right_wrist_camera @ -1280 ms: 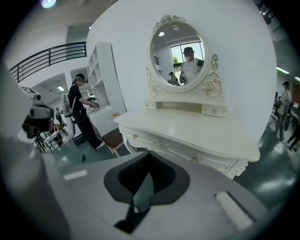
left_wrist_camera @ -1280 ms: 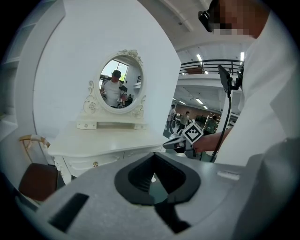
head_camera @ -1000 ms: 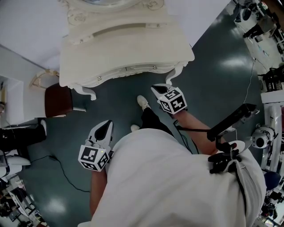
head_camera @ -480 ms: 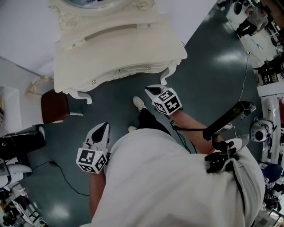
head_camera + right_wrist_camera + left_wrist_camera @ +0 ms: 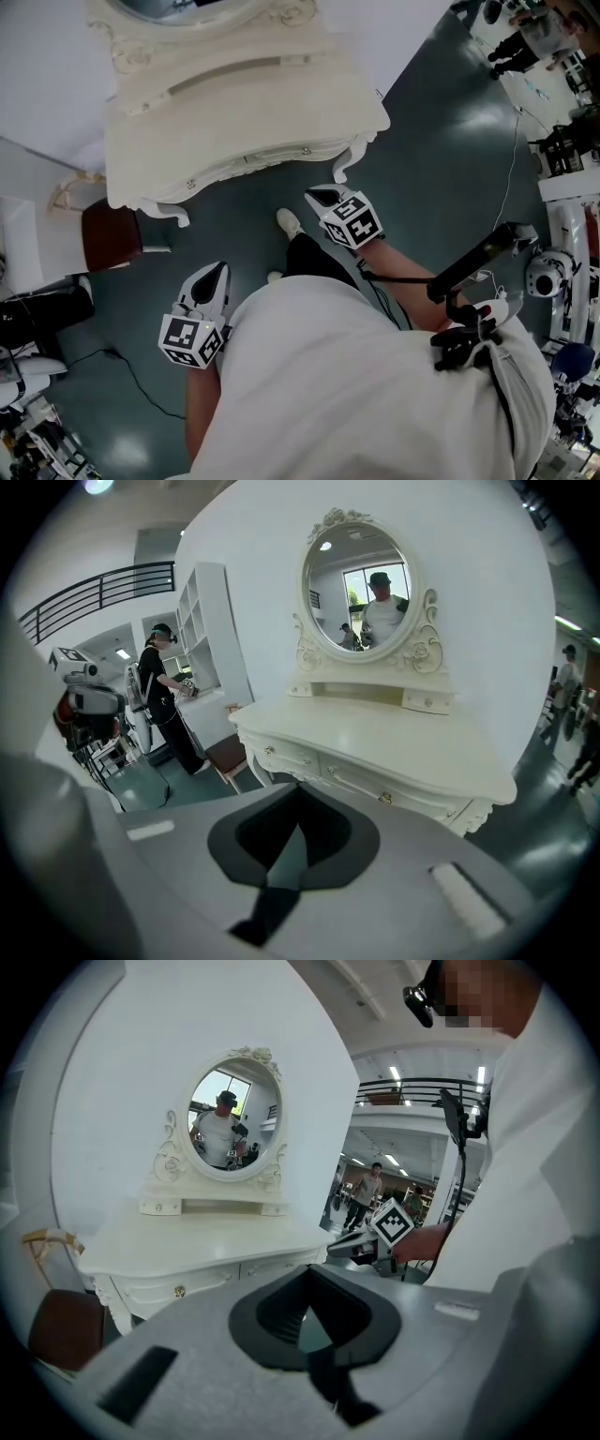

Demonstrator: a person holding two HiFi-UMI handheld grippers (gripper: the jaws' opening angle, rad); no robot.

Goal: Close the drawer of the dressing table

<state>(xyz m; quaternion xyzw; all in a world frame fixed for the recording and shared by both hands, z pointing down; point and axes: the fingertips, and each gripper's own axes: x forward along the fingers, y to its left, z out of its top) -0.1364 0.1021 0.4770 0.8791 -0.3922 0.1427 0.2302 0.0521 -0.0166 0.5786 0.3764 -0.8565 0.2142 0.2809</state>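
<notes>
Left claw (image 5: 218,270) and right claw (image 5: 314,196) are both pinched shut and empty, so a square push on the drawer front (image 5: 255,157) of the ornate cream wooden dressing table (image 5: 234,98) seems best.

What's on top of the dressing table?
An oval mirror on a low riser with small drawers; nothing else shows on the top. Anything behind the mirror is covered.

One dressing table (image 5: 246,111), two hand-held grippers (image 5: 217,274) (image 5: 321,198)
</notes>
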